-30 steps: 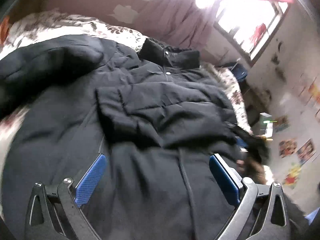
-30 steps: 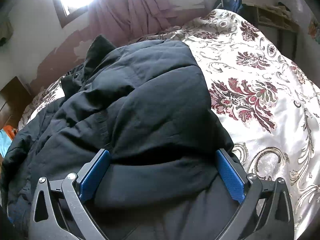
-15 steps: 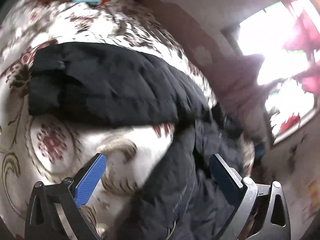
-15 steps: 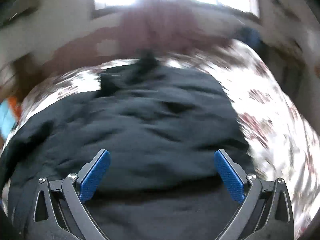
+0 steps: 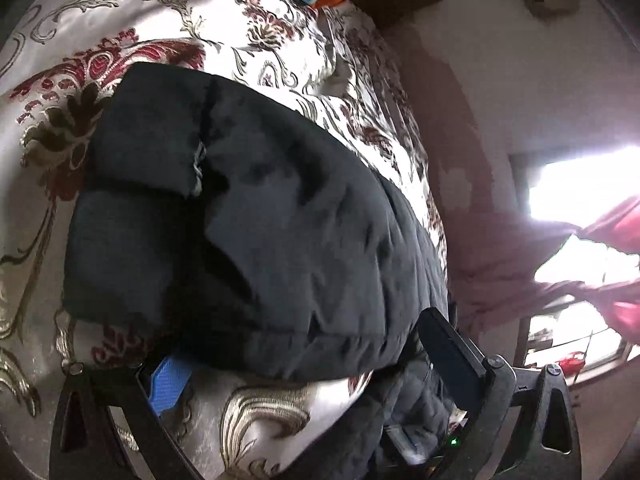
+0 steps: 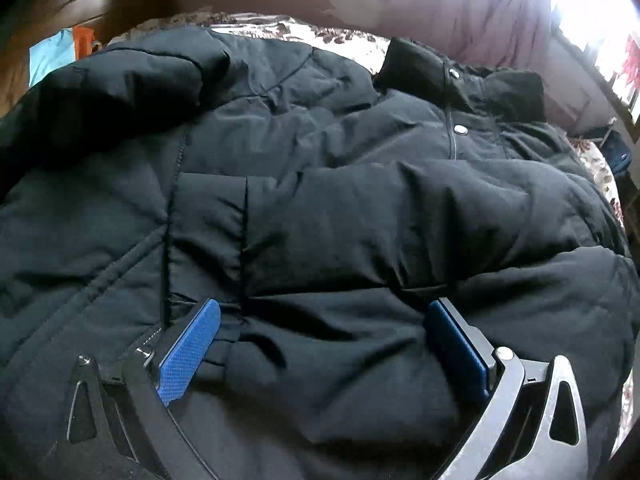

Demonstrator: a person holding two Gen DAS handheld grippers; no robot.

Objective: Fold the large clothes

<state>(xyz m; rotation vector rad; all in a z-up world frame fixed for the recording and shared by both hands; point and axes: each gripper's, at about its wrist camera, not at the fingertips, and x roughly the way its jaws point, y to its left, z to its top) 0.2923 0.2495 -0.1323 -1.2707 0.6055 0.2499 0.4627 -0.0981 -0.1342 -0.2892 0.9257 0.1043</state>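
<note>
One large black padded jacket (image 6: 320, 208) lies spread on the bed, over a cream satin bedspread with dark red flower patterns (image 5: 248, 32). In the right wrist view the jacket fills almost the whole picture. Its collar (image 6: 460, 76) is at the far right, and two small metal snap buttons (image 6: 462, 130) can be counted on the front strip below it. One sleeve (image 6: 360, 232) is folded across the body of the jacket, with its cuff end towards the left.

The right gripper (image 6: 320, 344) is just above the jacket, near the folded sleeve. Its two blue-padded fingers (image 6: 188, 356) stand wide apart and grasp nothing.

In the left wrist view, the other sleeve (image 5: 248, 240) lies stretched out on the bedspread, away from the body. The left gripper (image 5: 308, 364) has this sleeve between its two fingers; the fingers are wide apart and not closed on the cloth. One finger (image 5: 168, 384) is partly hidden under the sleeve edge.

At the far side there is a bright window with one pink curtain (image 5: 520, 256).
</note>
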